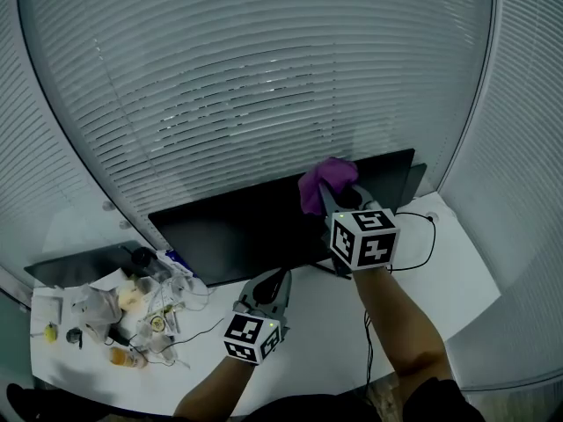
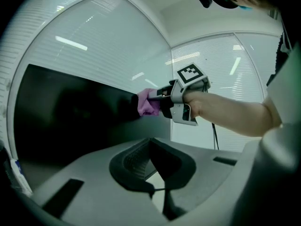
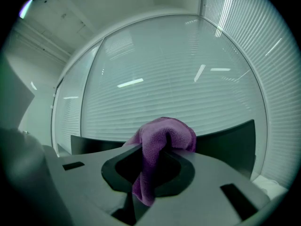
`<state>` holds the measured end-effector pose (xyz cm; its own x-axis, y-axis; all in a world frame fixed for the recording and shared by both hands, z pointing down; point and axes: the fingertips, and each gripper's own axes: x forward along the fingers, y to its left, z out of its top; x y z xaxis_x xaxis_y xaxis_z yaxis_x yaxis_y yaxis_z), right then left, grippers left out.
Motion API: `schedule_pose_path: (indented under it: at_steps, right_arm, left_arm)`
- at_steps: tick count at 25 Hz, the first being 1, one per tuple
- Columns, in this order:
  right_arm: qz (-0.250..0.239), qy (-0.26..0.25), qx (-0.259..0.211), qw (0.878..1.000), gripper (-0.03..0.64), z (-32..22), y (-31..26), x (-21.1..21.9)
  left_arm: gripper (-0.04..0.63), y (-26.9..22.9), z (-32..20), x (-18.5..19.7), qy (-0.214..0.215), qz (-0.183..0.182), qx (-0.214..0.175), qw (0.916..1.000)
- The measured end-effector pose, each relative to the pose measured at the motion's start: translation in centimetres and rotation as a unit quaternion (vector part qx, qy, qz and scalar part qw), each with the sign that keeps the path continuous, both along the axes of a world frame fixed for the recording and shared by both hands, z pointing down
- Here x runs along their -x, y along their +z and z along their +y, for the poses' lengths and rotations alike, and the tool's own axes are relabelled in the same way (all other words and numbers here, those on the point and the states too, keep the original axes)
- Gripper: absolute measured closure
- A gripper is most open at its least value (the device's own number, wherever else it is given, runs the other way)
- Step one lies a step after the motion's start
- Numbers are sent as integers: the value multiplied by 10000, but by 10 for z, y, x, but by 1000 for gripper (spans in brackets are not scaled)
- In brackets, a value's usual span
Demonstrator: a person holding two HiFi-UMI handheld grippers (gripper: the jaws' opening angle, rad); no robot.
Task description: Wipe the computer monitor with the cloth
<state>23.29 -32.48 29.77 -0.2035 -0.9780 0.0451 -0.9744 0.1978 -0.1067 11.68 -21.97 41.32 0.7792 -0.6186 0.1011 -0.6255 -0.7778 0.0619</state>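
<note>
Cloth (image 1: 324,183), purple and bunched, is pinched in the fingers of the right gripper (image 1: 339,197) and pressed against the top edge of the dark computer monitor (image 1: 237,231), toward the screen's right end. Seen in the right gripper view, the cloth (image 3: 162,142) bulges above the closed fingers, one tail hanging down between them, with the monitor's (image 3: 230,140) upper edge just behind it. The left gripper (image 1: 271,287) hangs lower, in front of the screen and above the white tabletop (image 1: 449,266), its fingers drawn together on nothing. From the left gripper view, the right gripper (image 2: 159,100) holds the cloth (image 2: 146,102) at the corner of the black screen (image 2: 70,112). White blinds (image 1: 264,77) fill the background; a black cable (image 1: 428,236) loops at the monitor's right, and small clutter (image 1: 132,310) crowds the tabletop's left end.
</note>
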Motion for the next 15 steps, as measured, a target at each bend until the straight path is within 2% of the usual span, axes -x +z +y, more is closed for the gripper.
schedule_pose_path:
  at_steps: [5, 15]
  right_arm:
    - [9, 50, -58, 10000, 555, -1, 4, -45]
    - [-16, 254, -95, 9996, 555, 10, -12, -141]
  left_arm:
    - [591, 14, -3, -35, 59, -47, 29, 10000]
    - [591, 10, 5, -103, 138, -95, 116, 9998]
